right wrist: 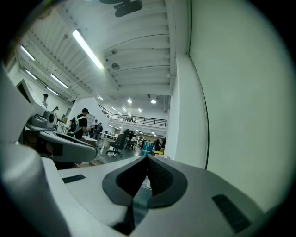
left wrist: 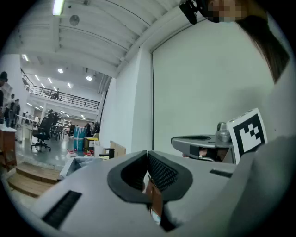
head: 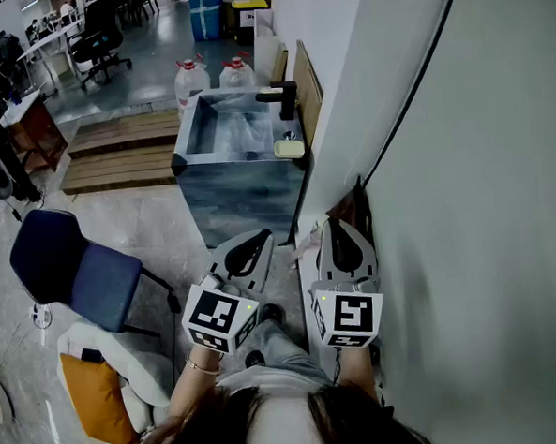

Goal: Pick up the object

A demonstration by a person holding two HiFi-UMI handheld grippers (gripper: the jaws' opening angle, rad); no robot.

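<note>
Both grippers are held low in the frame, close to the person's body and pointing up-frame. The left gripper (head: 252, 251) has its jaws together at the tips with nothing between them; its own view (left wrist: 148, 155) shows the same. The right gripper (head: 340, 241) is also closed and empty, confirmed in its own view (right wrist: 148, 159). The two sit side by side, just apart, with the right one beside the wall (head: 465, 205).

The task doesn't say which object. The likely candidate is the small pale yellow bar (head: 289, 148) on the right rim of the sink (head: 238, 186), below the black tap (head: 280, 96). It's at upper centre of the frame, straight ahead of the fingers and well apart from both. It is too small to be sure of the long axis, which looks roughly left-right in the frame. The right gripper is a bit nearer and more in line with it.

Both sets of jaws would need to open before any grasp. Reach not started. A blue chair (head: 69, 267) is at left, out of the way.
</note>
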